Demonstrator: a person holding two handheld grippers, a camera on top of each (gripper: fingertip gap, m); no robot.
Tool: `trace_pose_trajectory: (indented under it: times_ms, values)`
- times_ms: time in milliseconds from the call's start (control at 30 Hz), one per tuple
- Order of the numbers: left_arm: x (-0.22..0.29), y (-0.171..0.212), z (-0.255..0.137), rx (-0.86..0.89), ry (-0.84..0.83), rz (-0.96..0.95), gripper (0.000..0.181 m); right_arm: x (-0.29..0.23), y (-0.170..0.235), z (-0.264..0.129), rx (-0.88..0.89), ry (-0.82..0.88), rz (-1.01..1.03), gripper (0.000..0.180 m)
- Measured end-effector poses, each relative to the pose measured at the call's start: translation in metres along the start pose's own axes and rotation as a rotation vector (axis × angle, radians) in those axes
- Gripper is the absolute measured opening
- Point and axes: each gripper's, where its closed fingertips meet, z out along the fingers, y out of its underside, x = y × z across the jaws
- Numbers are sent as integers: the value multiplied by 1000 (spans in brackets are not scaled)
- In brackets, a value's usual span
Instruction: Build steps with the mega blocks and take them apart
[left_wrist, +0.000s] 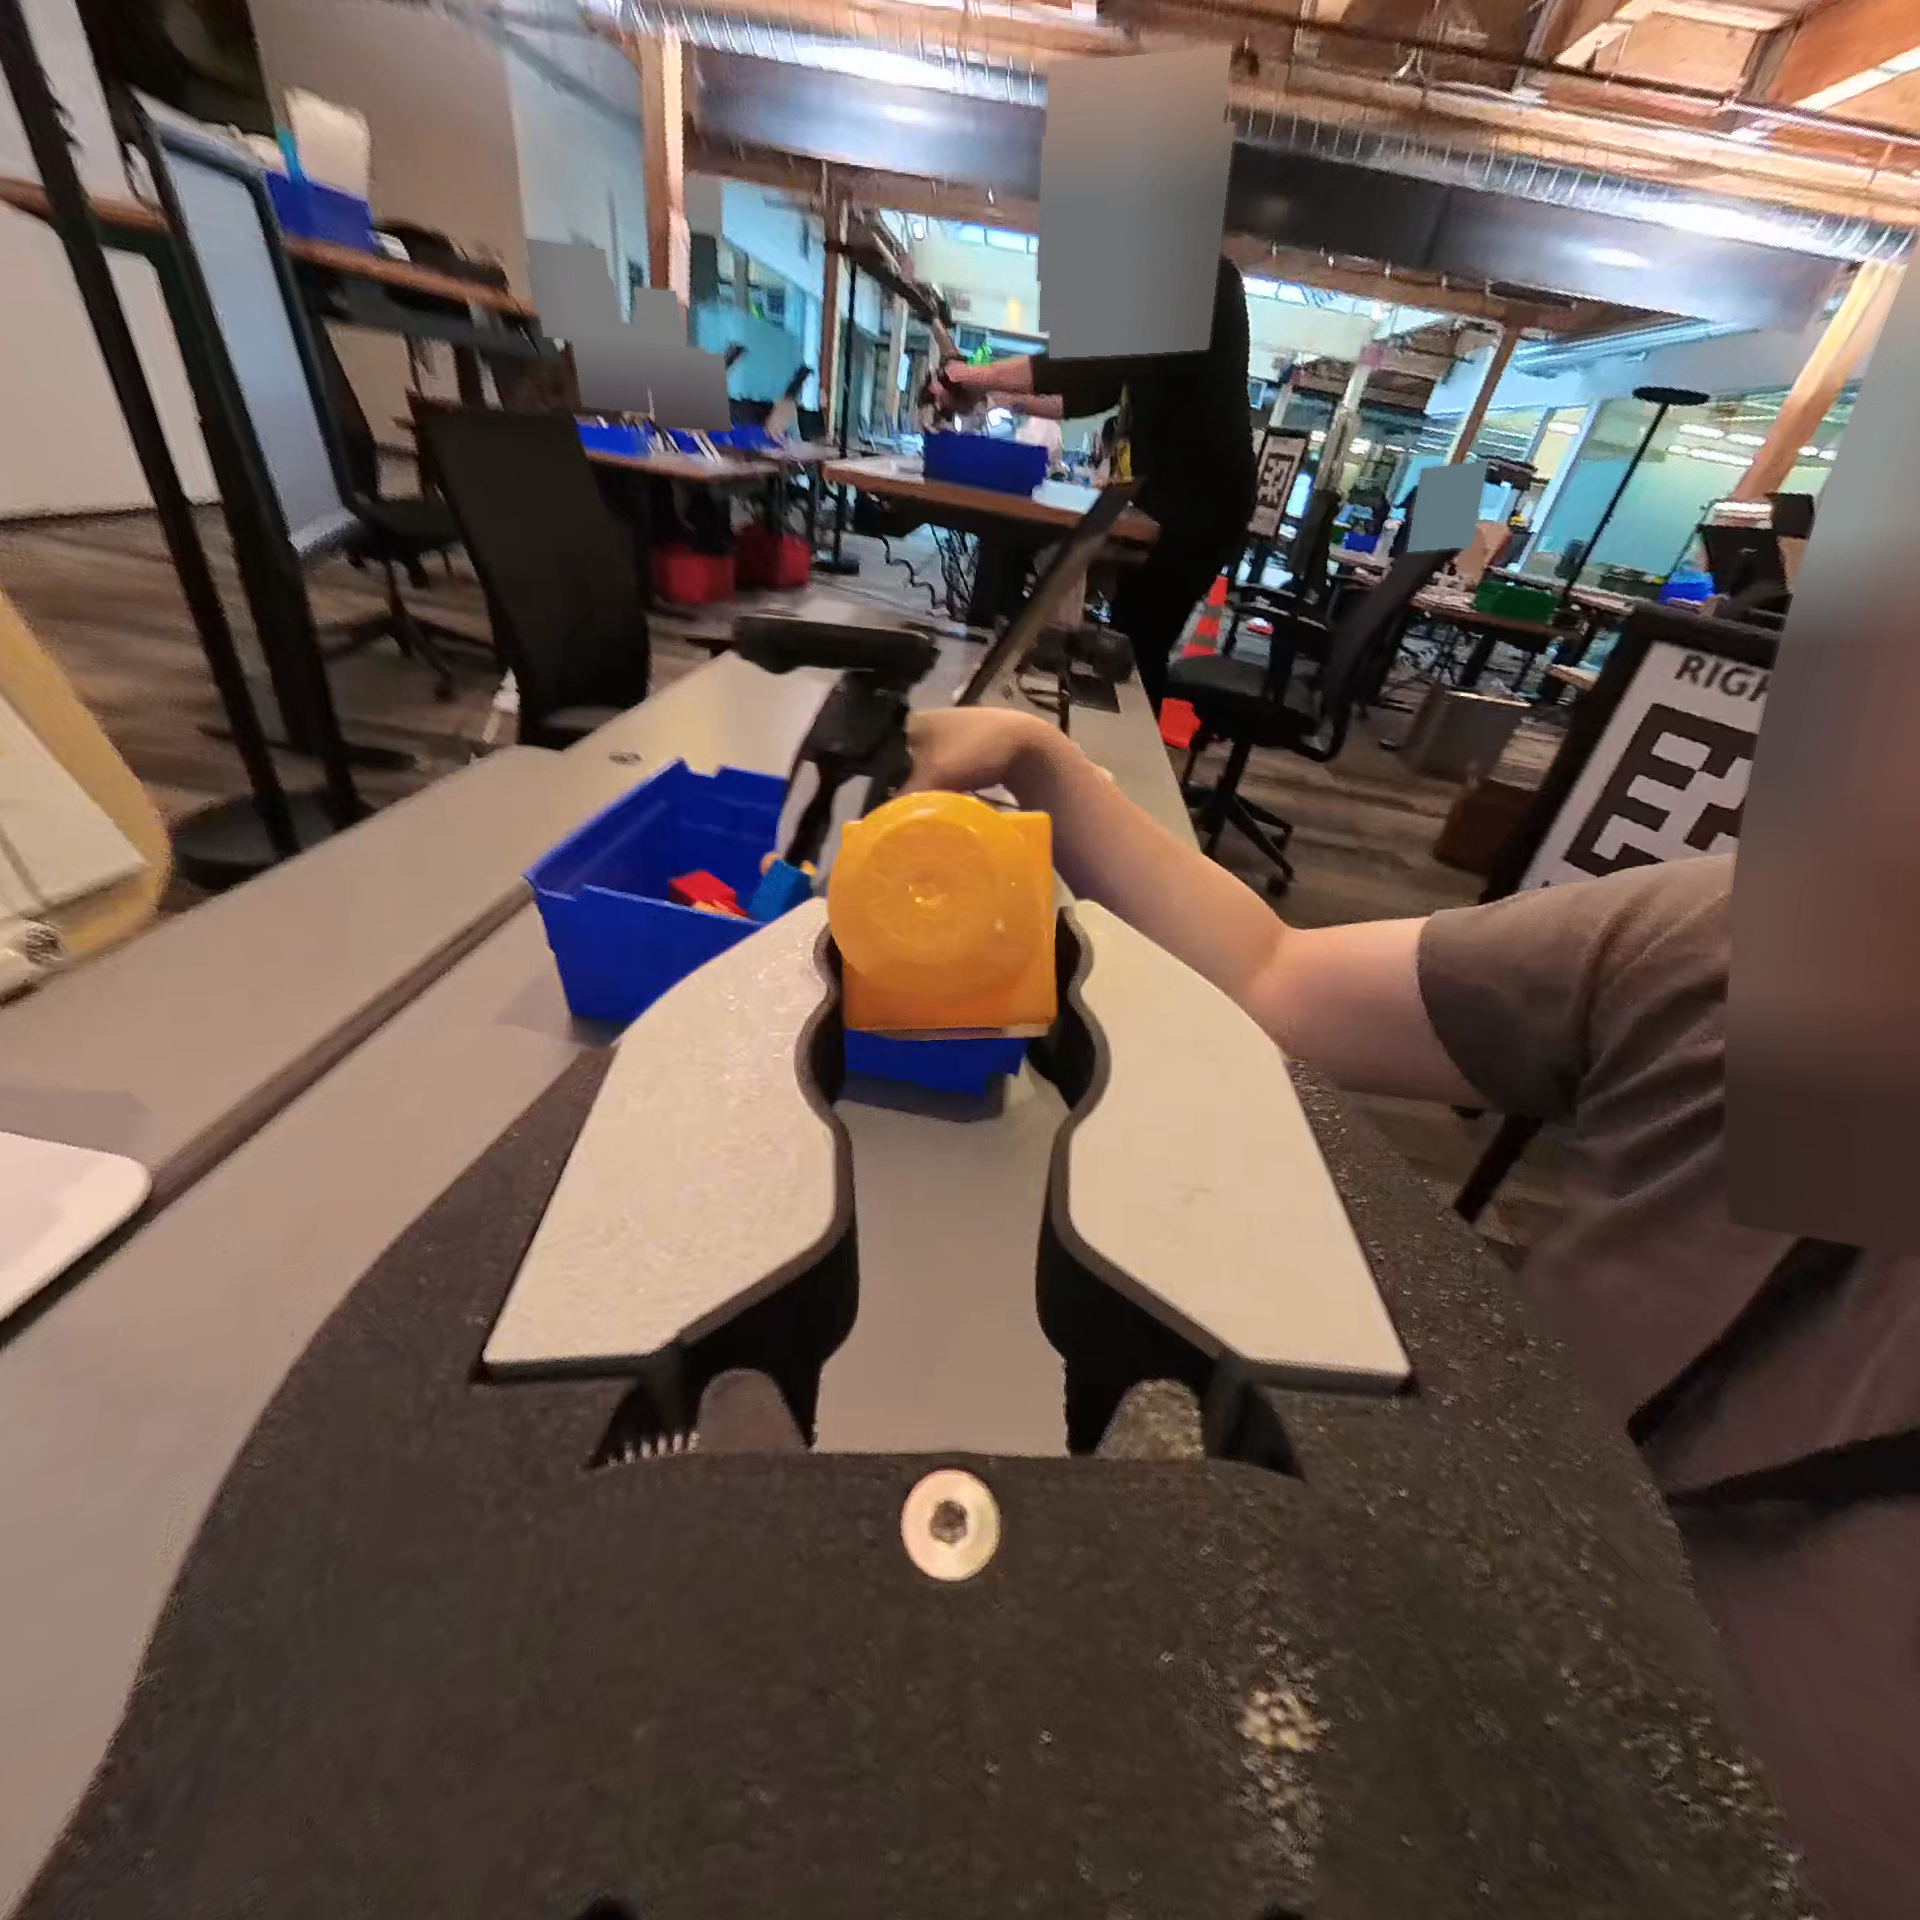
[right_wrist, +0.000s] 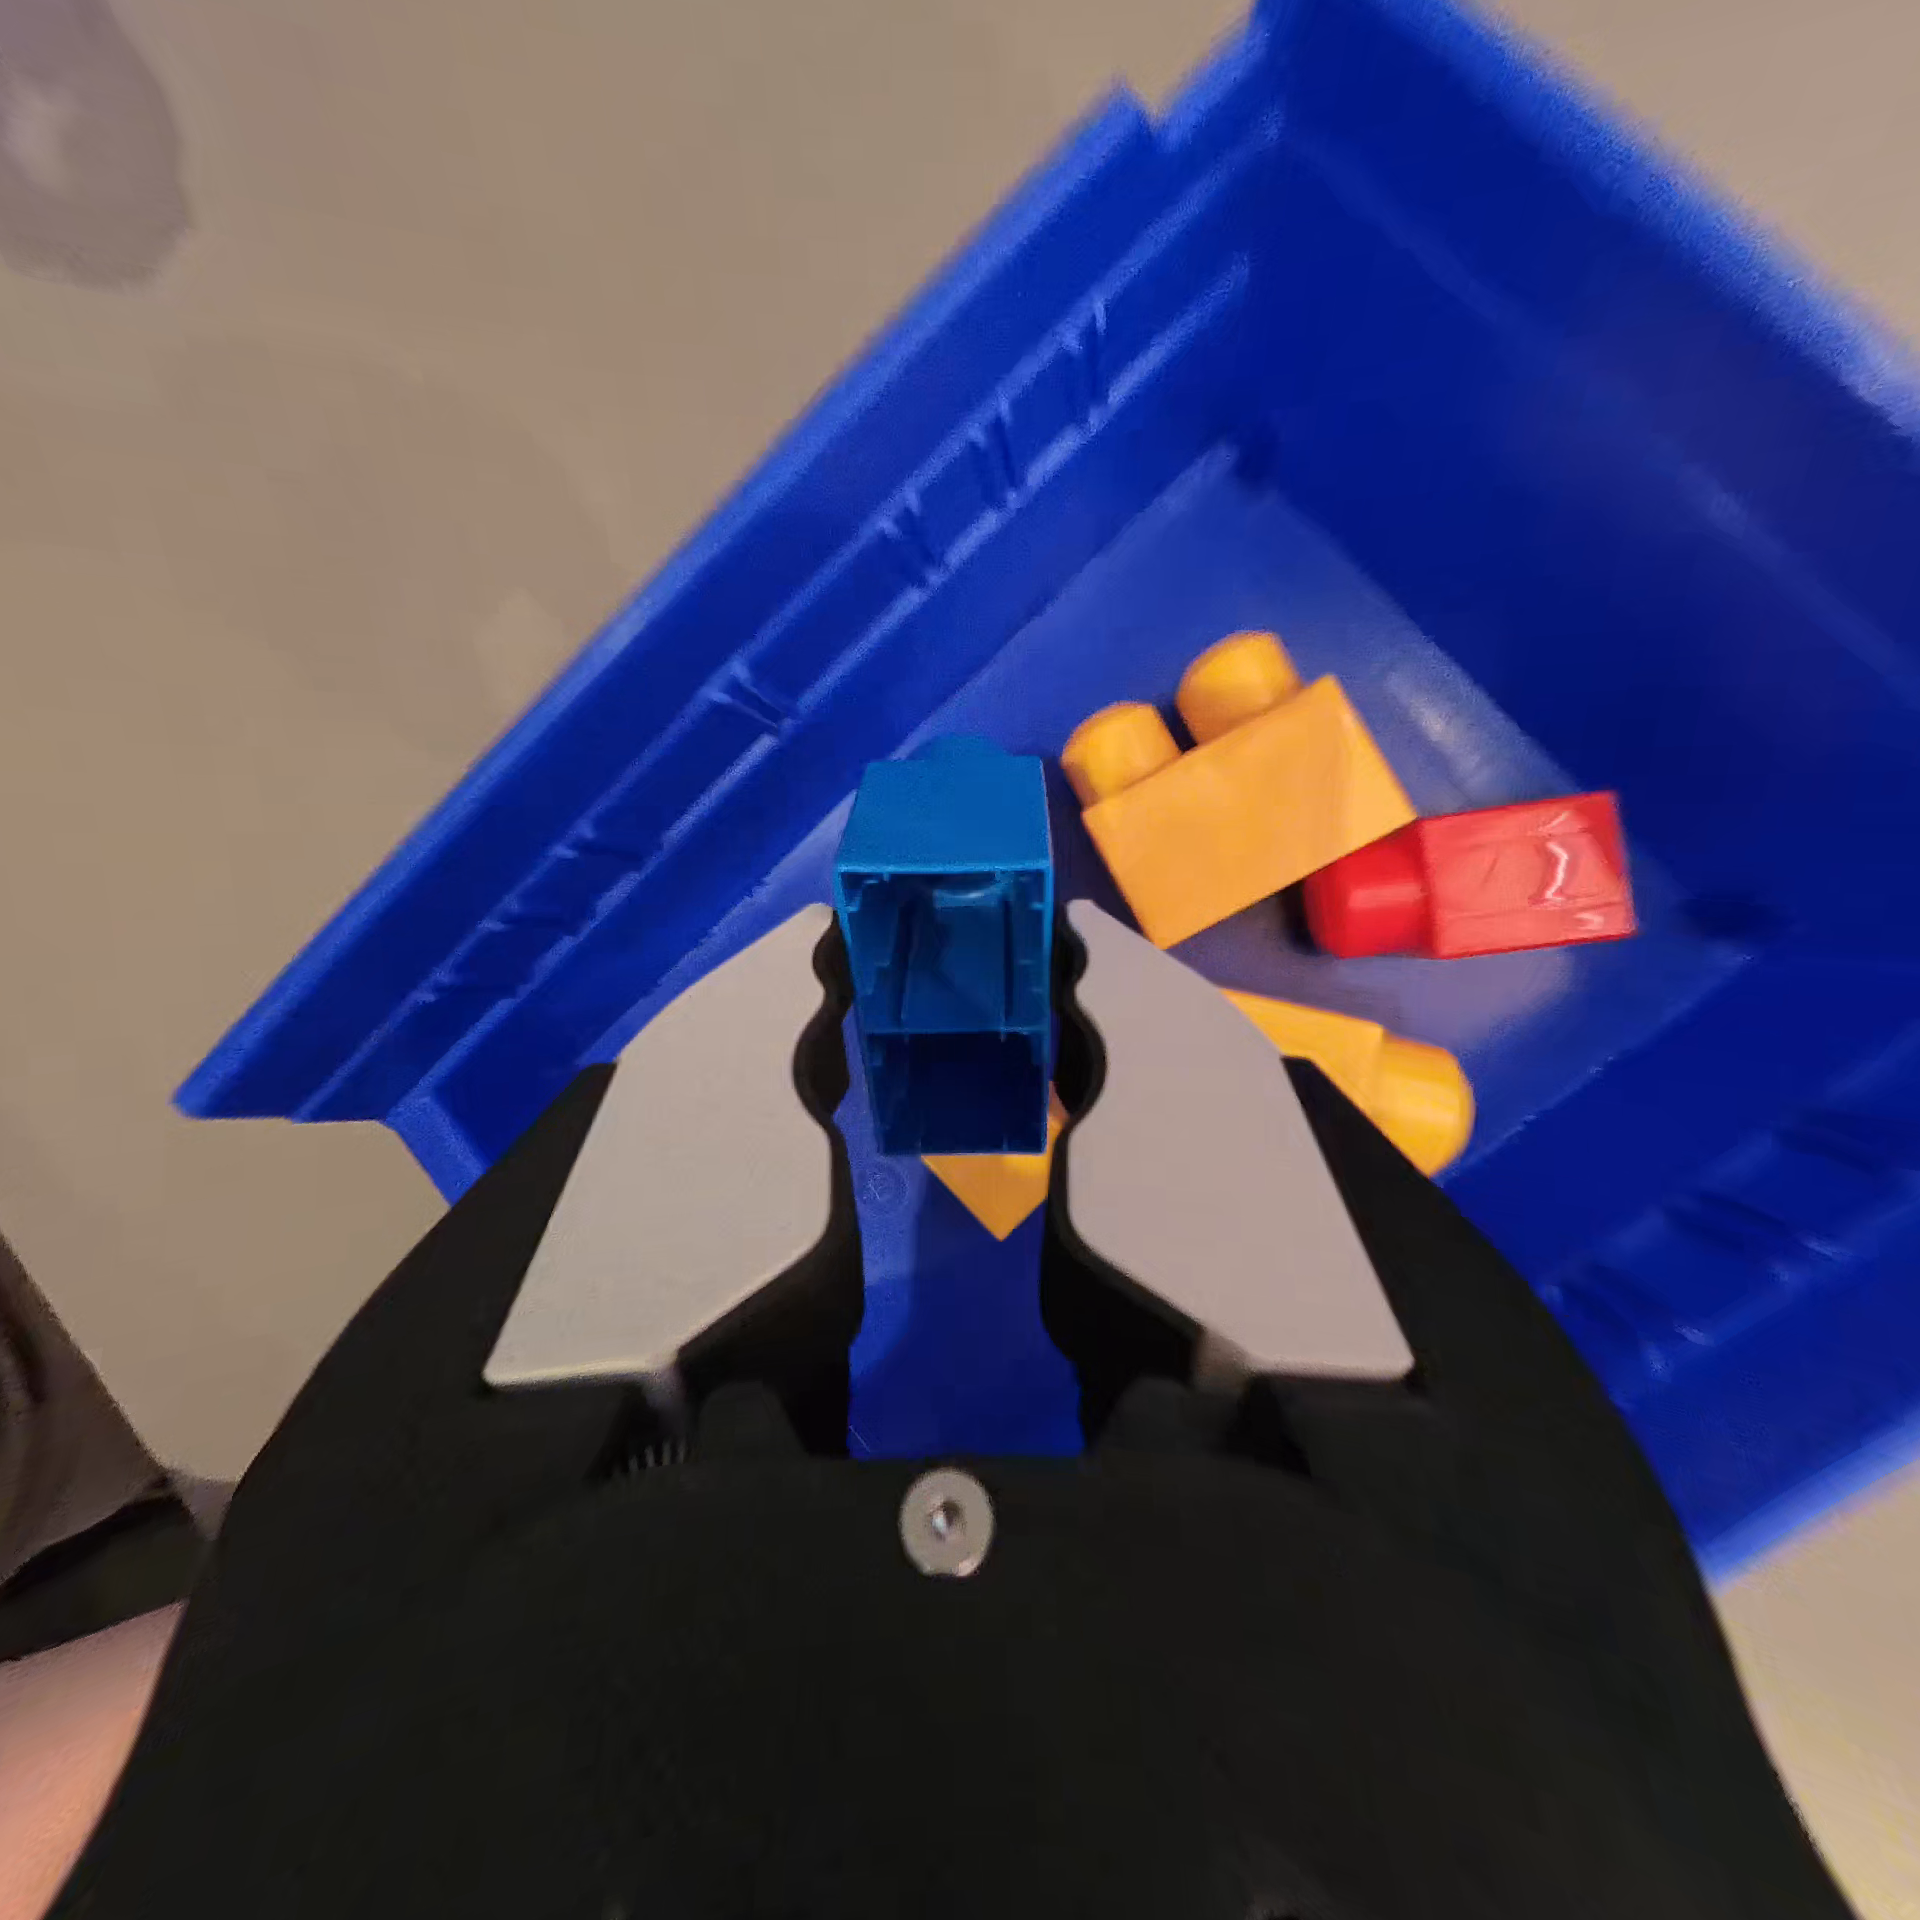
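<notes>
My left gripper (left_wrist: 945, 966) is shut on an orange mega block (left_wrist: 940, 920) and holds it above the grey table, stud end toward the camera. Behind it stands a blue bin (left_wrist: 634, 935) with red and blue blocks inside. My right gripper (right_wrist: 951, 997) is shut on a blue block (right_wrist: 951, 935), hollow underside toward the camera, over the blue bin (right_wrist: 1039, 436). In the bin lie an orange two-stud block (right_wrist: 1236, 821), a red block (right_wrist: 1496, 878) and another orange block (right_wrist: 1392, 1081), partly hidden by a finger. In the left wrist view the right gripper is hidden behind the orange block.
The grey table (left_wrist: 343, 1143) runs ahead and left, with a seam along it. A person's arm (left_wrist: 1195, 894) reaches from the right over the bin. A white object (left_wrist: 52, 1205) lies at the left edge. Chairs and desks stand beyond. My hands' fingertips stand some 40 cm from each other. From my right tips it is roughly 35 cm to the white object (left_wrist: 52, 1205); from my left, 45 cm.
</notes>
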Motion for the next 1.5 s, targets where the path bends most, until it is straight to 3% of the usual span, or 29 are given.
trace_pose_trajectory:
  times_ms: [100,233,333,400,500,700,933,1067,1167,1300,1400,1500]
  values:
    - [-1,16,17,-41,26,-86,37,12,-2,15,-55,62,3,38]
    - [-4,38,36,-100,42,-200,38,-9,-67,-21,197,253,-175,46]
    - [-12,36,44,-27,14,-256,37,-99,-131,-56,556,250,-556,53]
    - [-14,26,45,78,8,-261,38,-185,-148,-68,827,140,-846,57]
    - [-7,28,50,83,56,-328,38,-262,-158,-75,1133,180,-1064,60]
    - [3,29,64,124,65,-332,36,-293,-163,-33,1070,327,-1153,63]
    - [4,17,62,207,24,-287,36,-291,-167,-32,1079,350,-1092,53]
    - [5,17,62,199,20,-282,36,-297,-169,-30,1143,400,-1066,60]
    - [8,19,64,179,31,-282,36,-293,-171,-36,1207,502,-1037,45]
    - [7,16,60,153,39,-285,36,-290,-170,-43,1174,496,-1081,37]
    - [-4,-2,37,185,-29,-218,31,-260,-172,-73,1098,546,-1043,37]
    - [-23,-24,-4,173,-183,-122,33,-180,-162,-102,842,600,-853,37]
